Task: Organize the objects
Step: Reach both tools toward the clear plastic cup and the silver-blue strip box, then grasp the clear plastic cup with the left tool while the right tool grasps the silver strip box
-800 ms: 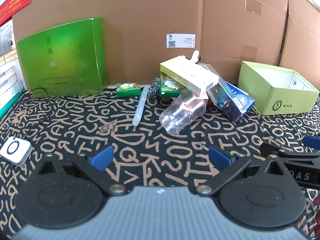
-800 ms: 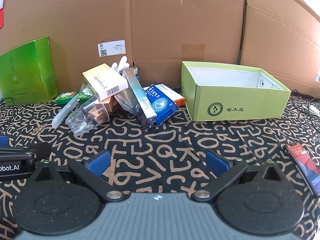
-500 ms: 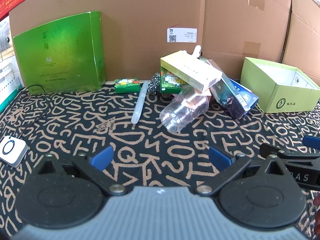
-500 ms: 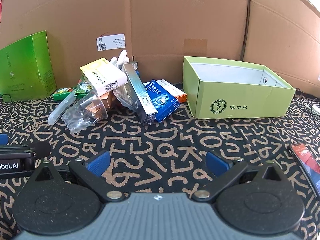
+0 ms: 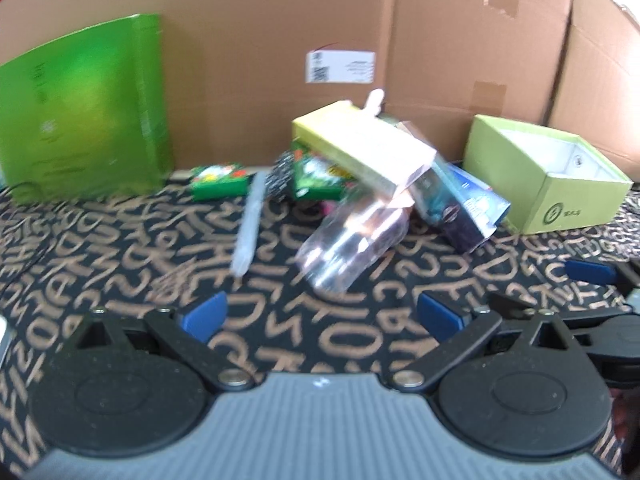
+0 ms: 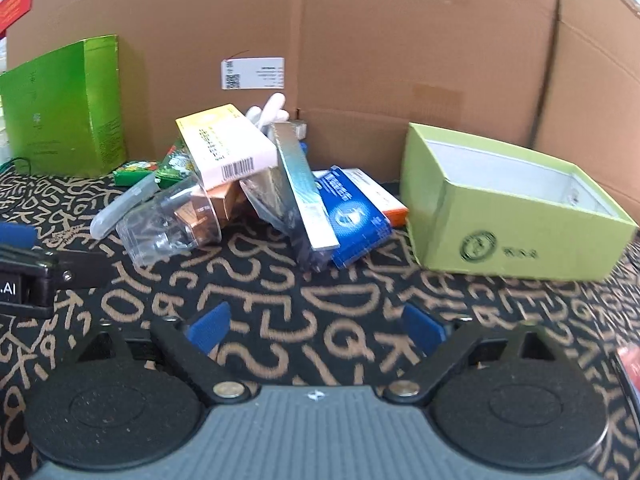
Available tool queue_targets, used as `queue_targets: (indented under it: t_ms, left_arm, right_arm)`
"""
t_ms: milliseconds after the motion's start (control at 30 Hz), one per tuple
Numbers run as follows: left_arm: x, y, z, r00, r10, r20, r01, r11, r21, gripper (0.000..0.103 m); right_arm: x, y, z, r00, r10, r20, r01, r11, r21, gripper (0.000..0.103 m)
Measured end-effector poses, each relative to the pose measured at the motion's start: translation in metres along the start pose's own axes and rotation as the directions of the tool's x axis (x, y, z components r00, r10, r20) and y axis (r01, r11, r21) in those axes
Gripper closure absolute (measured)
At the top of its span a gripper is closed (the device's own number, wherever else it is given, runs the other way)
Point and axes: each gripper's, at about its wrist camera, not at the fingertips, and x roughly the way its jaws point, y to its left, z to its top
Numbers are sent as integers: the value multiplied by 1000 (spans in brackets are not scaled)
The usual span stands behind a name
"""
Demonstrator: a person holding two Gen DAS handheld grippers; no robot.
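Observation:
A pile of objects lies against the cardboard wall: a yellow-white box (image 6: 228,146) on top, a clear plastic cup (image 6: 168,226) on its side, a silver box (image 6: 304,196), a blue box (image 6: 354,216), small green packets (image 5: 218,176) and a white tube (image 5: 250,228). The cup also shows in the left wrist view (image 5: 352,240). An open light-green box (image 6: 508,216) stands right of the pile. My left gripper (image 5: 320,316) is open and empty, short of the cup. My right gripper (image 6: 316,326) is open and empty, short of the silver and blue boxes.
A tall green box (image 5: 84,108) stands at the back left. Cardboard walls (image 6: 360,40) close the back and right. A patterned black cloth (image 6: 320,300) covers the table. A phone's edge (image 6: 630,364) shows at the right.
Both grippers have moved forward toward the pile, which now looks larger. The left wrist view is blurred by motion. Both stay open.

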Motion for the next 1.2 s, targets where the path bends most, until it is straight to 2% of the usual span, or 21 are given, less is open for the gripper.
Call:
queue_targets:
  t_ms: [133, 233, 300, 400, 433, 600, 733, 767, 833, 867, 900, 1000, 1067, 1100, 1133, 1200]
  left_arm:
    - [23, -8, 19, 998, -67, 16, 66, 996, 56, 1]
    - [46, -14, 31, 998, -63, -5, 64, 993, 100, 16]
    - [58, -13, 37, 996, -85, -22, 87, 990, 108, 27]
    - [70, -12, 42, 994, -102, -47, 106, 990, 96, 47]
    - [72, -13, 43, 993, -103, -49, 107, 990, 96, 49]
    - [65, -8, 35, 986, -152, -63, 157, 985, 72, 63]
    - [40, -8, 18, 969, -223, -103, 231, 971, 66, 65]
    - [34, -11, 15, 965, -238, -110, 247, 967, 70, 63]
    - [27, -19, 12, 968, -227, -103, 237, 968, 89, 52]
    - [27, -24, 12, 971, -220, -98, 230, 968, 105, 45]
    - [28, -29, 12, 974, -207, -96, 218, 968, 123, 45]
    - [38, -34, 15, 982, -161, -100, 174, 975, 139, 45]
    - [47, -29, 18, 981, -146, -126, 159, 982, 103, 48]
    - [51, -24, 17, 978, -159, -138, 170, 983, 73, 57]
    - [52, -19, 16, 973, -180, -144, 189, 981, 52, 59]
    - [49, -15, 14, 966, -208, -153, 215, 976, 31, 67]
  right_arm:
    - [24, -8, 15, 998, 52, 18, -51, 998, -44, 27]
    - [46, -13, 27, 997, 74, 18, -73, 996, -60, 43]
    - [60, -15, 33, 995, 99, 16, -98, 993, -63, 59]
    - [72, -16, 39, 989, 145, 14, -145, 988, -44, 71]
    - [74, -15, 39, 988, 152, 16, -151, 988, -43, 75]
    - [61, -16, 31, 985, 175, -7, -175, 984, -35, 78]
    - [32, -26, 18, 970, 229, -88, -228, 974, 18, 78]
    - [27, -27, 15, 965, 241, -101, -240, 971, 18, 78]
    - [23, -26, 13, 964, 244, -103, -243, 970, 20, 77]
    - [25, -24, 14, 966, 238, -105, -238, 971, 5, 73]
    - [28, -21, 15, 969, 224, -107, -226, 974, -7, 70]
    - [44, -16, 23, 967, 227, -113, -229, 973, -4, 70]
    - [52, -16, 26, 968, 225, -112, -225, 974, 15, 70]
    - [55, -17, 26, 968, 227, -111, -226, 974, 28, 72]
    - [56, -18, 25, 965, 236, -111, -233, 972, 43, 78]
    - [52, -21, 21, 964, 245, -100, -240, 969, 63, 78]
